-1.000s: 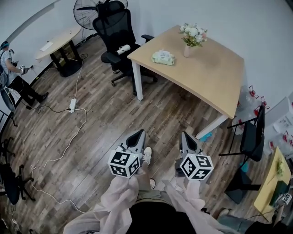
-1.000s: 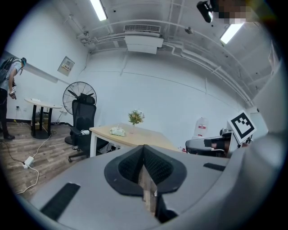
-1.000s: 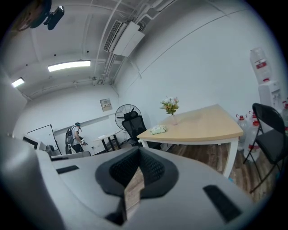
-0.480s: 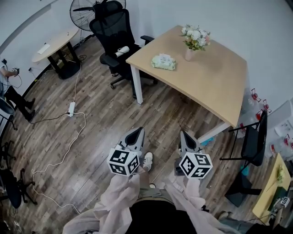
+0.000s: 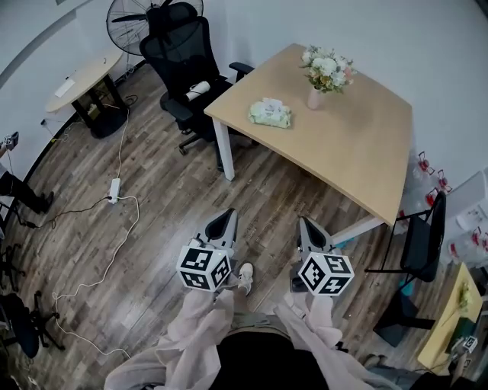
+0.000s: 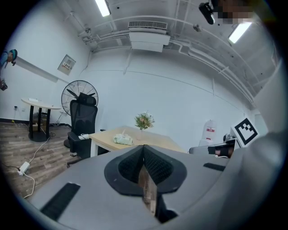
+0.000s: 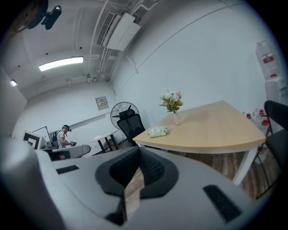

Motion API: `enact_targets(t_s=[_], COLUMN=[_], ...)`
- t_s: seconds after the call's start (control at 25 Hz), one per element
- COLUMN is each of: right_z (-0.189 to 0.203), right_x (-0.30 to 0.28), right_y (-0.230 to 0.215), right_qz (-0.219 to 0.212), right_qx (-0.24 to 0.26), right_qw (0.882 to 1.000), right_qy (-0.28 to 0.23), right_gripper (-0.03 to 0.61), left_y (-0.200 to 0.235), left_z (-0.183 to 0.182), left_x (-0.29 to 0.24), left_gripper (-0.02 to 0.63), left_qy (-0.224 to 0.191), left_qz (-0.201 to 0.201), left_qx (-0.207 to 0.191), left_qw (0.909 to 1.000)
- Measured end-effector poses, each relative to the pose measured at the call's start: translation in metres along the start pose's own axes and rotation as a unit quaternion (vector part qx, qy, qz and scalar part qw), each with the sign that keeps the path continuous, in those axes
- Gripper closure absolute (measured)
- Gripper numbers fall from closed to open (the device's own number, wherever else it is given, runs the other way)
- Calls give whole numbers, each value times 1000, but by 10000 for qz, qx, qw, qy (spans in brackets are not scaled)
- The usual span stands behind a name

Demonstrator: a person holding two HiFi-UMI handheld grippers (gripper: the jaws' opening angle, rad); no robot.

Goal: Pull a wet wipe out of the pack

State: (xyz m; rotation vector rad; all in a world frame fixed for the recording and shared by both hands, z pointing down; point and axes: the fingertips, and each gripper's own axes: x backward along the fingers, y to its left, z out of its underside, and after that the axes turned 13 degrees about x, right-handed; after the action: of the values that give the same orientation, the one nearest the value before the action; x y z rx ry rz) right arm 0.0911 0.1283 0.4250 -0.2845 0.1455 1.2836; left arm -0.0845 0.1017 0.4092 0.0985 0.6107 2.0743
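The pale green wet wipe pack (image 5: 271, 113) lies near the left corner of the light wooden table (image 5: 366, 129), far ahead of both grippers. It also shows small in the left gripper view (image 6: 123, 139) and the right gripper view (image 7: 158, 131). My left gripper (image 5: 226, 218) and right gripper (image 5: 306, 224) are held side by side over the wooden floor, pointing toward the table. The jaws of both meet at their tips, with nothing between them (image 6: 143, 147) (image 7: 138, 149).
A vase of flowers (image 5: 320, 68) stands on the table behind the pack. A black office chair (image 5: 187, 61) sits at the table's left end, with a fan (image 5: 137, 15) and a round side table (image 5: 80, 72) beyond. A power strip with cable (image 5: 114, 189) lies on the floor at left. A black chair (image 5: 419, 228) stands at right.
Both grippers have been carried forward toward the table, which now sits nearer and lower in the head view. The person at the far left has slipped almost out of frame.
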Motion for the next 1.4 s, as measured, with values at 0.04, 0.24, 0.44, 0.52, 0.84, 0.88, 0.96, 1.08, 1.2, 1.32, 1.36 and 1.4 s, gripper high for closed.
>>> enact_targets(t_s=[0.04,0.24,0.44,0.52,0.84,0.88,0.96,1.08,1.2,1.32,1.36,1.4], right_z=[-1,-9,-16,-19,-36,-37,-38,-38,-38,-37,-37,-37], right_x=[-5,-30,-56,-67,-111,-116,-125,-135,-140,-145,-146,-148], right_y=[-2,-7,-8,-9,-18,-18,-18,-17,-18,-22,-24,-25], right_qz=[17,68,64,68,102,103,116,146,172,214,221,221], right_qx=[-7,5,51,63,113,112,95,68,47,10,-5,-22], right_qw=[10000,10000,9999,9999,9999,9999,9999,9998,9998,9997,9997,9997], right_qy=[13,43,76,97,75,78,80,69,71,94,100,106], right_gripper=[568,568,568,568,568,568,568,568,568,568,568,568], left_y=[2,15,30,35,58,61,67,73,78,80,82,84], left_z=[-3,-13,-26,-30,-57,-60,-63,-65,-65,-65,-64,-64], left_x=[-5,-29,-52,-61,-97,-101,-108,-116,-121,-124,-125,-127], left_gripper=[603,603,603,603,603,603,603,603,603,603,603,603], left_qy=[0,46,57,66,-54,-67,-54,-7,34,71,75,77], left_qz=[15,73,109,138,181,170,181,210,211,217,207,189], left_qx=[2,42,100,112,173,133,84,36,5,4,6,12], left_qw=[10000,10000,9999,9998,9997,9997,9998,9998,9998,9997,9998,9998])
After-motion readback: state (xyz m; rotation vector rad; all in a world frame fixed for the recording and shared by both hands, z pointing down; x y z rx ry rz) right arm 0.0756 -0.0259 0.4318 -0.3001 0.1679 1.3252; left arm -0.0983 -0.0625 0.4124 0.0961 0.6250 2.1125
